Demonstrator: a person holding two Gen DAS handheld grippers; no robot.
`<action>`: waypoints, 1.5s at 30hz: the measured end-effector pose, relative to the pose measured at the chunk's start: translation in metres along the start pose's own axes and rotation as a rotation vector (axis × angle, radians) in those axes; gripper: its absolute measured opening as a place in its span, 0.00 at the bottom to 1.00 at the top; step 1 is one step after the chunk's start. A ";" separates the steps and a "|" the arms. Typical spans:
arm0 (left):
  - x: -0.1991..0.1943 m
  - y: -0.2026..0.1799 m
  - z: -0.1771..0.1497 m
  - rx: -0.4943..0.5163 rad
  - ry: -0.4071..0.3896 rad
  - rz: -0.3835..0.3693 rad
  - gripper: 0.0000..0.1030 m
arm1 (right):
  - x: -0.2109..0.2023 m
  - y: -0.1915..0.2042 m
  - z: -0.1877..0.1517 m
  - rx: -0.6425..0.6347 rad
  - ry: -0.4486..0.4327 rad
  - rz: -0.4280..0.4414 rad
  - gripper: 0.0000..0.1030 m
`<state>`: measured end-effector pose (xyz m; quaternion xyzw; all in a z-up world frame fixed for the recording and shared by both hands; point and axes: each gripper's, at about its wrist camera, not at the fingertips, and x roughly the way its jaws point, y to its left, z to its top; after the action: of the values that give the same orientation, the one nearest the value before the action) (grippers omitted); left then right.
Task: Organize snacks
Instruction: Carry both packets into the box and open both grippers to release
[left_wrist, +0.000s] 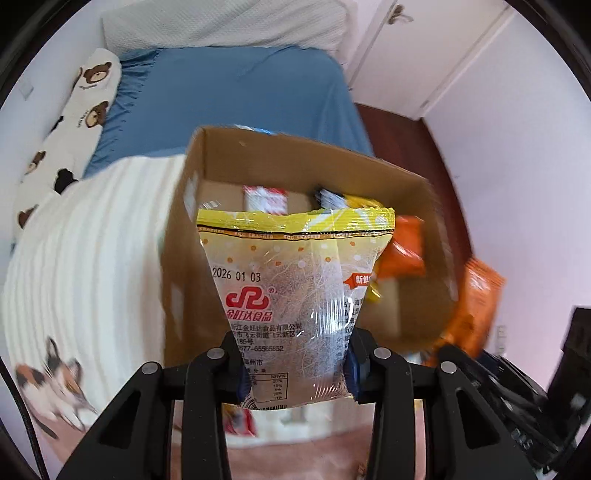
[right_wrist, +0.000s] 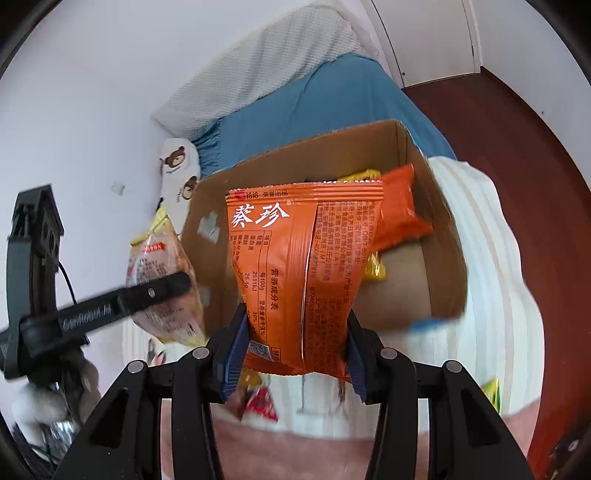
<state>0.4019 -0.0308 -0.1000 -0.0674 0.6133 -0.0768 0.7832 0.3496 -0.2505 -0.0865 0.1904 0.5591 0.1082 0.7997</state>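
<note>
My left gripper (left_wrist: 295, 373) is shut on a yellow and clear snack bag (left_wrist: 295, 288) and holds it upright in front of an open cardboard box (left_wrist: 280, 155). My right gripper (right_wrist: 291, 350) is shut on an orange snack bag (right_wrist: 288, 266) over the same box (right_wrist: 295, 155). Inside the box lie an orange packet (right_wrist: 402, 210), yellow packets (right_wrist: 375, 271) and a red and white packet (left_wrist: 264, 199). The orange bag also shows at the right of the left wrist view (left_wrist: 476, 310). The yellow bag in the left gripper shows in the right wrist view (right_wrist: 162, 273).
The box stands on a white ribbed blanket (left_wrist: 92, 251) on a bed with a blue sheet (left_wrist: 236, 96). A bear-print pillow (left_wrist: 74, 118) lies along the wall. More snack packets (right_wrist: 262, 402) lie on the blanket below the grippers. Dark wooden floor (right_wrist: 517, 155) is on the right.
</note>
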 end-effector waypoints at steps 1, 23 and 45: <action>0.006 0.005 0.014 -0.002 0.008 0.028 0.34 | 0.005 0.000 0.006 0.000 0.005 -0.007 0.48; 0.101 0.041 0.109 -0.013 0.083 0.239 0.58 | 0.135 -0.043 0.018 0.012 0.329 -0.100 0.81; 0.020 -0.004 0.012 0.040 -0.074 0.093 0.96 | 0.059 -0.032 0.018 -0.070 0.110 -0.216 0.96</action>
<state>0.4179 -0.0382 -0.1153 -0.0261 0.5846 -0.0499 0.8094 0.3858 -0.2601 -0.1455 0.0947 0.6150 0.0509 0.7811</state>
